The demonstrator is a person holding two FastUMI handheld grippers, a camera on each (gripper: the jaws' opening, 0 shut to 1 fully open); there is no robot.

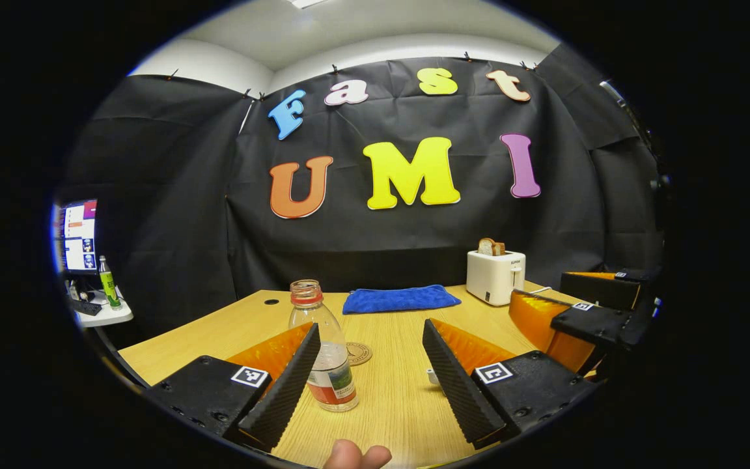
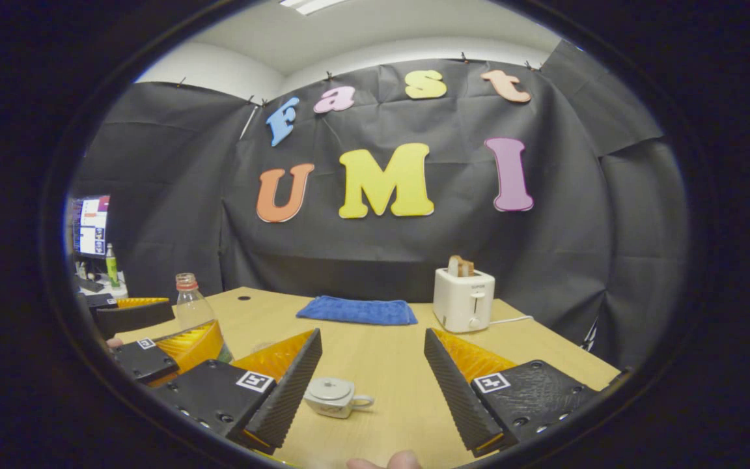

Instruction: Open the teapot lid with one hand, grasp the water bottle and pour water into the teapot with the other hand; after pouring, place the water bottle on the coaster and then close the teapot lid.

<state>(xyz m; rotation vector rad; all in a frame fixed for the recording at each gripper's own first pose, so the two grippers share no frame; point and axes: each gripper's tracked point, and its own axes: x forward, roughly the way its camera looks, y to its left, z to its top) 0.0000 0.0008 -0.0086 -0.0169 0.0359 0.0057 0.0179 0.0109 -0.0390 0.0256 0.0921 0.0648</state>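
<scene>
Standing upright on the wooden table (image 1: 401,391), the uncapped water bottle (image 1: 323,352) sits just inside the left gripper (image 1: 368,384), whose jaws are spread wide and clear of it. Behind the bottle lies the coaster (image 1: 358,354). The right gripper (image 2: 372,384) is likewise spread wide, with the lidded teapot (image 2: 333,396) between its fingers, untouched.

Wooden table (image 1: 401,391), black cloth wall (image 1: 173,195) (creased)

Toaster (image 1: 496,277): ahead and right of your left gripper (image 1: 372,381), a small dark brand mark near its top edge, too small for you to read.
Water bottle (image 1: 323,348): label print illegible.
</scene>
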